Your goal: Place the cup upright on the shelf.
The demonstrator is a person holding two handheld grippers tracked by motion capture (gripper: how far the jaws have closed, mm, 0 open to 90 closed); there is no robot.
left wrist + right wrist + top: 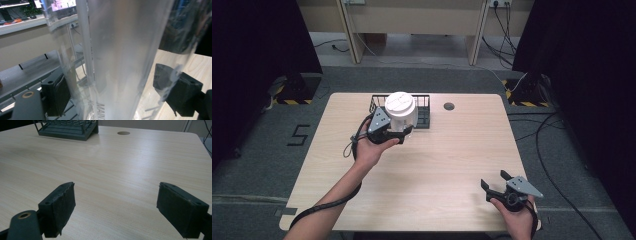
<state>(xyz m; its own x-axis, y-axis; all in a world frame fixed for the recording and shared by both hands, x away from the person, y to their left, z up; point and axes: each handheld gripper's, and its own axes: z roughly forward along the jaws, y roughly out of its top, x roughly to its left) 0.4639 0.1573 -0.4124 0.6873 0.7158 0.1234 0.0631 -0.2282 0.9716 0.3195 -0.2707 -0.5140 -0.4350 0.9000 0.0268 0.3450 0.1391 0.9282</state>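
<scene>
A clear plastic cup with a white lid (pixel 400 106) is held up over the front edge of a black wire basket (pixel 424 111) at the back of the table. My left gripper (pixel 398 134) is shut on the cup's lower body. In the left gripper view the translucent cup wall (pixel 120 57) stands upright between the two black pads (pixel 56 96), which press on it from both sides. My right gripper (pixel 494 182) rests near the table's front right edge, open, with nothing between its fingers (pixel 62 205). The wire basket (pixel 67 127) lies far ahead of it.
A light wooden table (pixel 437 165) with a round cable hole (pixel 449 106) behind the basket's right side. Cables trail over the grey floor at the right. A pale desk frame stands beyond the table.
</scene>
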